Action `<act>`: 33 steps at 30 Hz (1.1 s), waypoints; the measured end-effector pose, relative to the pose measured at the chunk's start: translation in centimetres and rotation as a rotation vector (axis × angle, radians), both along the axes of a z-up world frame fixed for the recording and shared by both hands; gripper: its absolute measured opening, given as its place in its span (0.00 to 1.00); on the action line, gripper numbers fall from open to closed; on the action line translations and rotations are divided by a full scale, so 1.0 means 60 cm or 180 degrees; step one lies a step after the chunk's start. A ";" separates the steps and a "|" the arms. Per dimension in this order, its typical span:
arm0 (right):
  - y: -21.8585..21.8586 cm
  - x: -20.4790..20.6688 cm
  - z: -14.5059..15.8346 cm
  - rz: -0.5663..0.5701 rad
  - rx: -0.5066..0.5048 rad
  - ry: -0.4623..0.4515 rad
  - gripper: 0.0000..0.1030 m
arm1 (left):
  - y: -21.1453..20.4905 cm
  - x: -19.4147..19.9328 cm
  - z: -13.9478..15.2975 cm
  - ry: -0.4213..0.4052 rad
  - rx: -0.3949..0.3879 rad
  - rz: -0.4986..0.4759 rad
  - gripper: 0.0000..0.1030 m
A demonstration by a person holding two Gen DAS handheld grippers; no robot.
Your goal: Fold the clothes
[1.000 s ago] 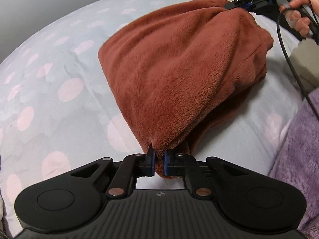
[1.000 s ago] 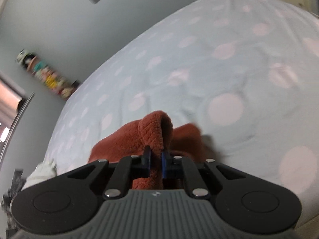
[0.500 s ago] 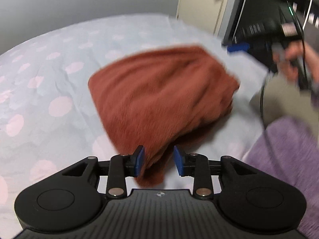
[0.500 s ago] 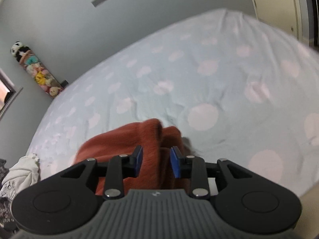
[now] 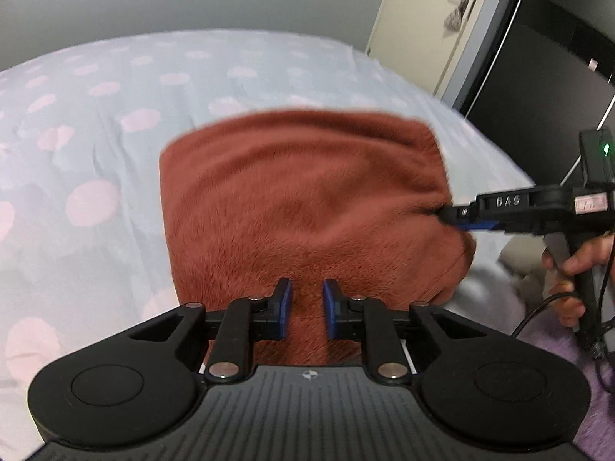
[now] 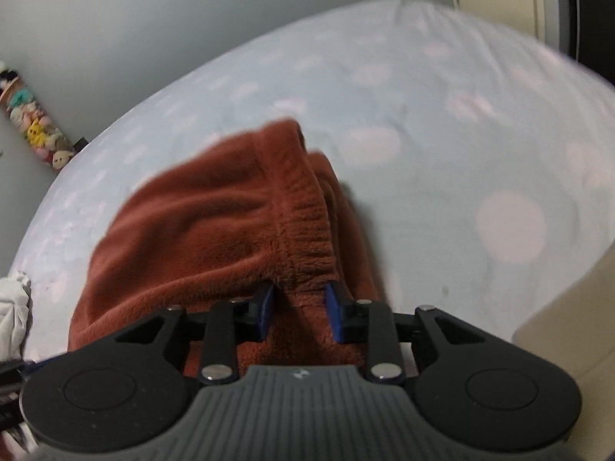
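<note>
A rust-brown fleece garment (image 5: 307,199) lies folded into a flat block on the pale blue bed sheet (image 5: 96,134) with pink dots. My left gripper (image 5: 305,303) is open over its near edge, with fleece showing in the gap between the blue pads. In the right wrist view the garment (image 6: 215,230) shows its ribbed waistband running up from my right gripper (image 6: 299,307), which is open with the band's end lying loose between the fingers. The left wrist view also shows my right gripper (image 5: 455,217) at the garment's right edge, held by a person's hand (image 5: 576,265).
Purple fleece (image 5: 565,349) lies at the bed's near right. White clothing (image 6: 11,307) sits at the left edge of the bed sheet (image 6: 461,115). A cream door (image 5: 423,30) and a dark panel stand beyond the bed. A hanging row of plush toys (image 6: 34,126) is on the wall.
Both grippers were shut on the garment's corners a second ago and have opened. The garment has dropped flat onto the bed, and both grippers have pulled back slightly.
</note>
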State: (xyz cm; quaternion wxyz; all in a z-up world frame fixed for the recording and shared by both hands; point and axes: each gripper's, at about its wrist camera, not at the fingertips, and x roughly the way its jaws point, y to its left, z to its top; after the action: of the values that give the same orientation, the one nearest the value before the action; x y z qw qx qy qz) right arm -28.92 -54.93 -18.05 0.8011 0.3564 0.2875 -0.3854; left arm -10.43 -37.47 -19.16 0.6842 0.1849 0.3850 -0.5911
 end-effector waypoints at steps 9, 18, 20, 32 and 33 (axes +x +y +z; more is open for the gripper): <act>-0.024 0.001 -0.038 -0.0067 0.0214 0.0066 0.47 | -0.007 0.002 -0.014 -0.0060 0.0257 0.0019 0.10; -0.038 -0.047 0.041 0.0228 0.0197 -0.0415 0.72 | 0.050 0.077 0.064 0.0189 -0.0213 0.0271 0.52; -0.059 -0.046 0.051 0.0351 0.0209 -0.0436 0.75 | 0.047 0.108 0.069 0.0243 -0.0226 0.0362 0.54; -0.184 -0.012 -0.050 0.0817 0.0954 -0.0534 0.90 | -0.015 0.201 -0.039 0.0995 0.0140 0.0552 0.66; -0.193 -0.009 -0.061 0.0845 0.1020 -0.0547 0.91 | -0.020 0.206 -0.047 0.1062 0.0146 0.0567 0.67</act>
State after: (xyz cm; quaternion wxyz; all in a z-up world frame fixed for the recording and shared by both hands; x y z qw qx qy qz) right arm -29.48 -66.49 -21.72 0.7995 0.4697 0.3201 -0.1943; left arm 1.94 -38.66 -21.99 0.6561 0.0651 0.5214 -0.5418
